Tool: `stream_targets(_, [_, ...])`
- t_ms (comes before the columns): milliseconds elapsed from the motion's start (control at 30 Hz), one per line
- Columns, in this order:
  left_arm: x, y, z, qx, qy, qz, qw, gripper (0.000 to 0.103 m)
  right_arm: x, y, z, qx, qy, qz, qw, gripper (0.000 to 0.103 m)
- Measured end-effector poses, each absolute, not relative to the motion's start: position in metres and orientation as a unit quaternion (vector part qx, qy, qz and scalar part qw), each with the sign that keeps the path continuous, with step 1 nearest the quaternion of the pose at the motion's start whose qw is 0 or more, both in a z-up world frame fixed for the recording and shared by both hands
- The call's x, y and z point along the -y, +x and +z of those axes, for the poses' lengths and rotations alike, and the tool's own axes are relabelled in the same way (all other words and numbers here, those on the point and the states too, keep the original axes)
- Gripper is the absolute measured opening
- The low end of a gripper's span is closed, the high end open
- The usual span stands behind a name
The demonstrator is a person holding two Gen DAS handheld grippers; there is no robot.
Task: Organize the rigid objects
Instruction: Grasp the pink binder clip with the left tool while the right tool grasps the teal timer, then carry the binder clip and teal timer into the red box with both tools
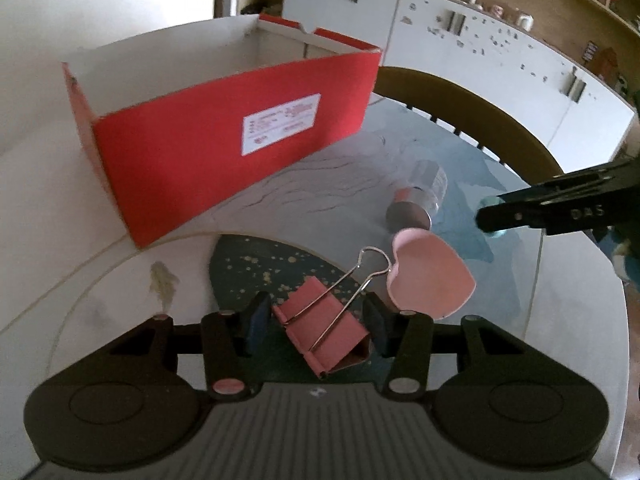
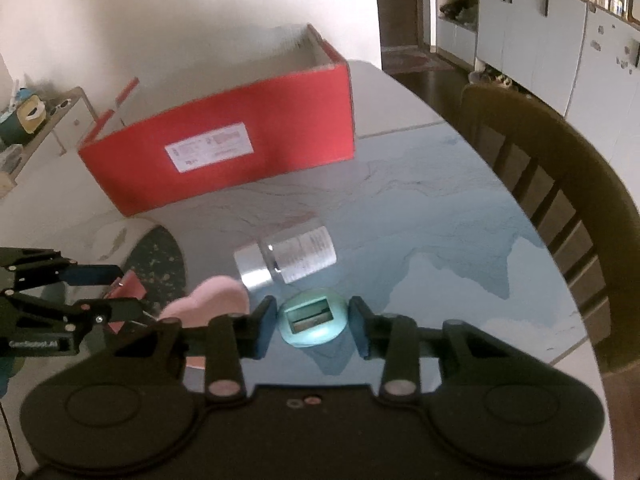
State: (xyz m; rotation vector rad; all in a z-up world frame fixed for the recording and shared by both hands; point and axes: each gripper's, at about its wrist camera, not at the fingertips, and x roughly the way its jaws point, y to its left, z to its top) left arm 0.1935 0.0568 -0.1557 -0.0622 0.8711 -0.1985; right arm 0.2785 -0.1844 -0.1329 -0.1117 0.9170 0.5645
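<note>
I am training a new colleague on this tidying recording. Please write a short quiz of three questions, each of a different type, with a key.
1. True or false: the red box lies flat with a lid on it.
2. Which thing sits between the fingers of the left gripper? A) the pink binder clip B) the clear bottle C) the pink heart-shaped dish
3. Fill in: the right gripper is shut on a small ____ object.

Key: 1 false, it stands open at the top. 2 A. 3 turquoise.
</note>
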Motion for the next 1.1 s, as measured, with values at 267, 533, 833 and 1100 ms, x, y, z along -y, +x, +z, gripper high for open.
stream_targets(267, [-0.068, 0.183, -0.135, -0.414, -0.061, -0.070, 0.906, 0.049, 0.185, 0.267, -0.099, -0.418, -0.061, 0.281, 0.862, 0.038])
stream_targets(533, [-0.070, 0.177, -0.110, -0.398, -0.069, -0.057, 0.913, 0.049, 0.181, 0.263, -0.071, -0.403, -0.066, 0.300, 0.862, 0.038])
stream_targets(833, [-0.066, 0.183, -0.059, -0.367, -0.065, -0.049, 0.927, 0.049, 0.163, 0.271, -0.038, -0.386, -0.082, 0.321, 0.861, 0.038])
stream_targets(1100, [-0.068, 0.207, -0.023, -0.338, -0.051, -0.042, 0.939, 0.049, 0.138, 0.287, -0.011, -0.357, -0.108, 0.334, 0.865, 0.038])
